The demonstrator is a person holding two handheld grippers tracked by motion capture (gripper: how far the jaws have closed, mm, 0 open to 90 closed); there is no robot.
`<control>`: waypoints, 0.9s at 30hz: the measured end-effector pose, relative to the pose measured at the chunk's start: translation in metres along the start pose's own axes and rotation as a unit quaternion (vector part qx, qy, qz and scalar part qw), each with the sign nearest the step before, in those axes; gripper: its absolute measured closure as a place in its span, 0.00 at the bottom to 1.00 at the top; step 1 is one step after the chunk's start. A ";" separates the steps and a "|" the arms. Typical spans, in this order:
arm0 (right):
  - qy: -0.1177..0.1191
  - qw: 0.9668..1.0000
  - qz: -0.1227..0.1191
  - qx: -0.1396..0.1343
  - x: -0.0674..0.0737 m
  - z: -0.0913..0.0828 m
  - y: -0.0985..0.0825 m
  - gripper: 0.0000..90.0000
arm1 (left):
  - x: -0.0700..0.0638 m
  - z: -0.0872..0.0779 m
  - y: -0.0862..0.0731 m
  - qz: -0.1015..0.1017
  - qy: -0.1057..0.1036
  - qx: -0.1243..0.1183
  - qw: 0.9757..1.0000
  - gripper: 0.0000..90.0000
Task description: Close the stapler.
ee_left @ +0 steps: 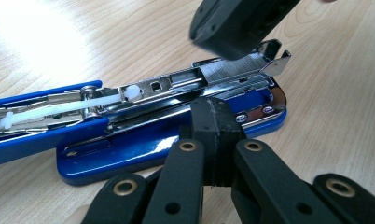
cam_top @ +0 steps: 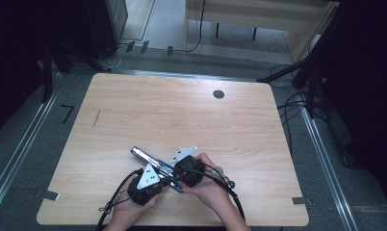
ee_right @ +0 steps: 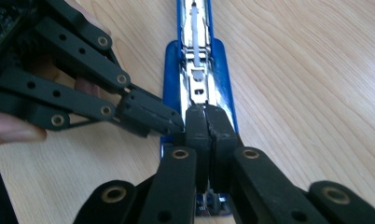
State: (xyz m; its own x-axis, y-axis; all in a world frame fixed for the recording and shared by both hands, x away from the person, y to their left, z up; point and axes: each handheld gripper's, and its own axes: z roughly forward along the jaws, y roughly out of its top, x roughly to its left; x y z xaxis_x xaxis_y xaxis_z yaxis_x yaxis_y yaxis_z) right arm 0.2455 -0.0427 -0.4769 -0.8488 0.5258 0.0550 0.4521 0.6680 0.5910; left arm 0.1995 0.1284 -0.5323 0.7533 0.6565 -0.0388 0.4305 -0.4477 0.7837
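Note:
A blue stapler lies opened flat on the wooden table, with its chrome magazine and white pusher rod facing up. A strip of staples sits at the magazine's front end. My left gripper is shut, its tips resting against the side of the stapler's blue base. My right gripper is shut too, its tips down on the magazine at the front end; whether anything sits between them is hidden. The two grippers meet at right angles over the stapler. In the high view the left gripper and right gripper touch tips.
A dark round grommet is set in the table's far right part. Both hands rest near the front edge. Cables trail from the grippers off the near side, and black stands and floor cables surround the table.

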 end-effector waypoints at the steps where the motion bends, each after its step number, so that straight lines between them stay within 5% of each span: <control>1: 0.001 1.000 -0.001 -0.002 0.000 0.002 0.001 1.00 | 0.000 0.000 0.000 0.000 0.000 0.000 1.000 1.00; 27: -0.007 1.000 -0.006 0.007 -0.001 0.008 -0.004 1.00 | 0.000 0.000 0.000 -0.002 0.000 0.000 1.000 1.00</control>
State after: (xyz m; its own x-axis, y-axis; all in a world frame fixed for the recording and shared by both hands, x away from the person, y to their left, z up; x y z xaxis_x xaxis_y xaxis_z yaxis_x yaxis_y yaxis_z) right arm 0.2471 -0.0418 -0.4859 -0.8506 0.5245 0.0370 0.4457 0.6818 0.5801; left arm 0.1996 0.1284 -0.5323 0.7516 0.6584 -0.0408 0.4329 -0.4457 0.7836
